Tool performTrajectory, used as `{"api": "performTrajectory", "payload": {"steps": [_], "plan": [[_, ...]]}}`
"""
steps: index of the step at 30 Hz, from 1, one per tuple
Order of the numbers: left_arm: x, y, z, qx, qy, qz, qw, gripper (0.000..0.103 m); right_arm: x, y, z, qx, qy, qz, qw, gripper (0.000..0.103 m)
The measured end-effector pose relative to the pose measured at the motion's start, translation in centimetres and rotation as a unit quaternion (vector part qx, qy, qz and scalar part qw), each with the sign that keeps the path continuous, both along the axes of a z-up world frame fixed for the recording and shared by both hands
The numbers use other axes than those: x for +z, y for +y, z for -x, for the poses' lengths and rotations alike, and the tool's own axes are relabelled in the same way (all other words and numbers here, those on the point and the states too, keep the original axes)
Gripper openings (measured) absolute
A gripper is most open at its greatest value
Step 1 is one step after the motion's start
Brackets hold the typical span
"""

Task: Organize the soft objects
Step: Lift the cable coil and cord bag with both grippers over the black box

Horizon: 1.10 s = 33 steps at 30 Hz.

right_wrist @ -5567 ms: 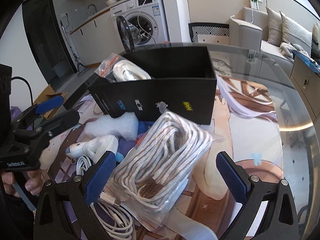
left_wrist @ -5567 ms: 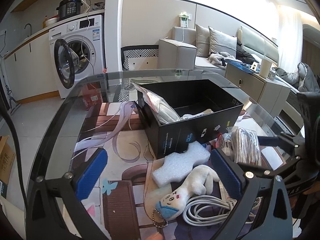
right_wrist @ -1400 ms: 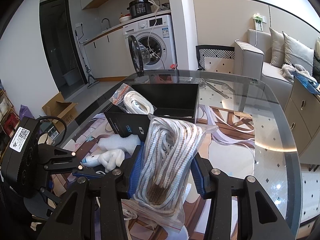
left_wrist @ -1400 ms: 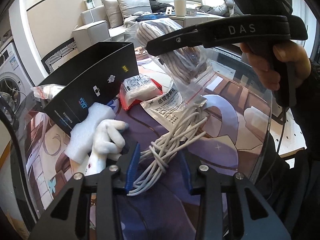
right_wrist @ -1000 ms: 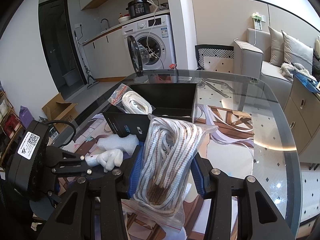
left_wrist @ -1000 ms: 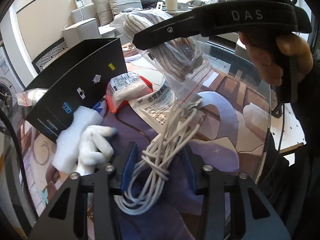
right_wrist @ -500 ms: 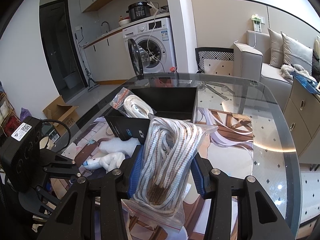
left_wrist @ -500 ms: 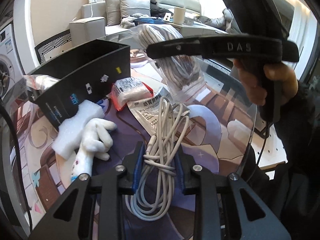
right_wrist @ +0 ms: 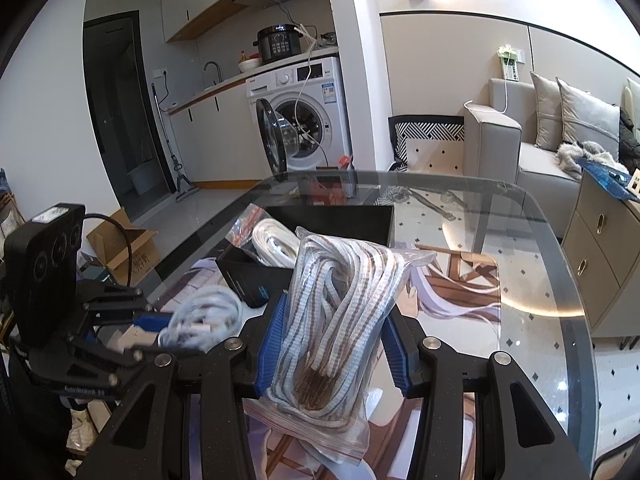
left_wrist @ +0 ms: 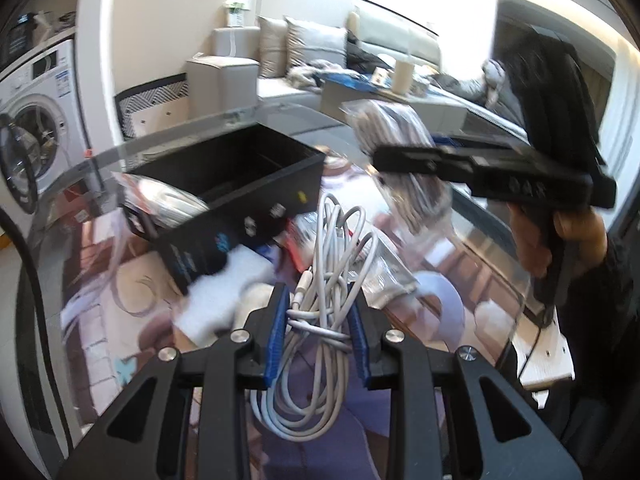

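While both tongs squeeze tight, left tongs [left_wrist: 318, 334] on cable [left_wrist: 320, 300], right tongs [right_wrist: 332, 342] on bag [right_wrist: 336, 328], box [right_wrist: 320, 232] sits ahead, toward the worktop's far edge.

Washing machine [right_wrist: 304, 116]: white, door open, standing under the counter behind the bench.
Pressure cooker [right_wrist: 279, 43]: black, on top of the machine.
Sofa [right_wrist: 532, 136]: grey, with cushions, far right.
Cardboard box [right_wrist: 122, 250]: open, on the floor at left.
Bench [right_wrist: 560, 292]: glass top, rounded edge.
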<state>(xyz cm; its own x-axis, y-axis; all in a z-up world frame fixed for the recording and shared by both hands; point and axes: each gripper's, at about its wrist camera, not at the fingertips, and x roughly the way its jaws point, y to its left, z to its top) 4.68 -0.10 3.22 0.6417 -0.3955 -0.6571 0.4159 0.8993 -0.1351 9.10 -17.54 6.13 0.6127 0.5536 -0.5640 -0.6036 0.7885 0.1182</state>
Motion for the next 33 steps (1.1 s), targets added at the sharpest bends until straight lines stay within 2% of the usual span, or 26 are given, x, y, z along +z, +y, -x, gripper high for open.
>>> {"api": "performTrajectory", "payload": {"steps": [9,26,33], "plan": [[1.9,2.3,-2.4,0.077,-0.037,0.013,0.9962,0.027,0.9,1.3,-1.2,-0.004,-0.015,-0.008,1.0,0.046],[2.3,4.7,-7.8,0.168,-0.059,0.042,0.9832,0.027,2.1,4.9,-5.2,-0.032,-0.055,-0.011,0.998,0.046],[2.3,5.1,-9.5,0.183,-0.066,0.053,0.9795,0.027,2.0,6.4,-7.7,-0.046,-0.058,-0.007,0.997,0.046]]}}
